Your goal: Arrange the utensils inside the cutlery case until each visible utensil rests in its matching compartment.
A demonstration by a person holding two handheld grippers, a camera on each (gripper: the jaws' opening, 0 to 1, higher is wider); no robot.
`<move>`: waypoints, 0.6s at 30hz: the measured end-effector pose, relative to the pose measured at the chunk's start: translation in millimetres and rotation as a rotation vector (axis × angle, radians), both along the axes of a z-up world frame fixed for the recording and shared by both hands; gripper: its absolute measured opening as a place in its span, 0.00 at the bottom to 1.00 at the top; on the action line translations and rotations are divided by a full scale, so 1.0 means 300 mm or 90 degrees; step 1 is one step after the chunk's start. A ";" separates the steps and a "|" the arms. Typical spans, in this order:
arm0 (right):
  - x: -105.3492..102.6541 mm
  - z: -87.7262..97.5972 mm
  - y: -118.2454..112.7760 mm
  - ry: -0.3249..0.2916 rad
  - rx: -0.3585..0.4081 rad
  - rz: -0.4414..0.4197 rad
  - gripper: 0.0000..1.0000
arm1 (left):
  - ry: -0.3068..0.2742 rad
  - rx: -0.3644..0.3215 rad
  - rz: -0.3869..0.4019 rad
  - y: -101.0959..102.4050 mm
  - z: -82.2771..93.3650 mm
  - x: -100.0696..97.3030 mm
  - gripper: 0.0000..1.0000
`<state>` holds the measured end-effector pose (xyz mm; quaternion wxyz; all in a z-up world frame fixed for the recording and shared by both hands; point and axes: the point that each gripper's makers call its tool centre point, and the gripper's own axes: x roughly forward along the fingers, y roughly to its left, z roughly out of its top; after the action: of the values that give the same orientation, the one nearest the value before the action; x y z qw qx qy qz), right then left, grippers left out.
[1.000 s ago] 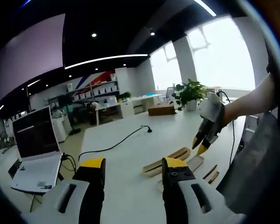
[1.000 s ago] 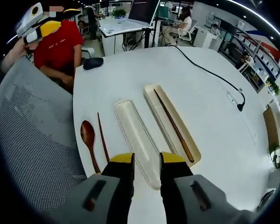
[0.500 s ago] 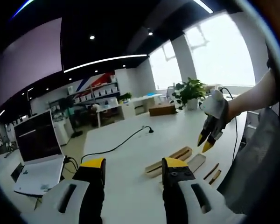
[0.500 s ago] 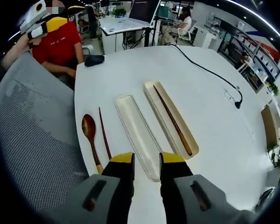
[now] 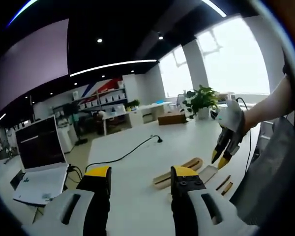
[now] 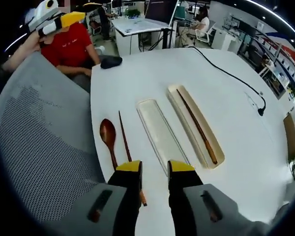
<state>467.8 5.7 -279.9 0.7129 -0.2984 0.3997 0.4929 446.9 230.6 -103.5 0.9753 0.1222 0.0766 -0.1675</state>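
Observation:
A dark wooden spoon (image 6: pixel 108 139) and a loose chopstick (image 6: pixel 127 145) lie side by side on the white table (image 6: pixel 137 81), near its edge. Right of them is an empty cream case half (image 6: pixel 160 133). Further right, the other case half (image 6: pixel 212 156) holds a second chopstick (image 6: pixel 199 129). My right gripper (image 6: pixel 154 169) hovers open over the near end of the loose chopstick, holding nothing. It also shows as the right gripper (image 5: pixel 219 158) in a hand above the case halves (image 5: pixel 178 172). My left gripper (image 5: pixel 140 177) is open and held high, away from the utensils.
A grey mesh chair back (image 6: pixel 37 147) stands at the table's edge. A black mouse (image 6: pixel 111 61) and a black cable (image 6: pixel 226 73) lie on the far part of the table. A person in a red shirt (image 6: pixel 71 44) sits beyond. A laptop (image 5: pixel 37 167) and a plant (image 5: pixel 200 98) stand farther off.
The right gripper has moved sideways from over the empty case half to over the loose chopstick's near end. In the left gripper view it has sunk slightly toward the table.

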 end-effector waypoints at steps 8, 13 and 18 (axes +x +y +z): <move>-0.036 -0.045 0.038 0.021 -0.032 0.061 0.17 | -0.002 -0.004 0.003 0.006 0.003 0.001 0.50; -0.050 -0.074 0.055 0.038 -0.045 0.080 0.16 | 0.004 -0.001 0.000 0.002 -0.003 0.004 0.50; -0.070 -0.106 0.064 0.053 -0.064 0.108 0.15 | 0.003 -0.004 0.001 0.006 -0.002 0.006 0.50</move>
<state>446.8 24.9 -311.7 0.6357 -0.3461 0.4264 0.5426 448.8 232.5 -104.0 0.9756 0.1190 0.0784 -0.1669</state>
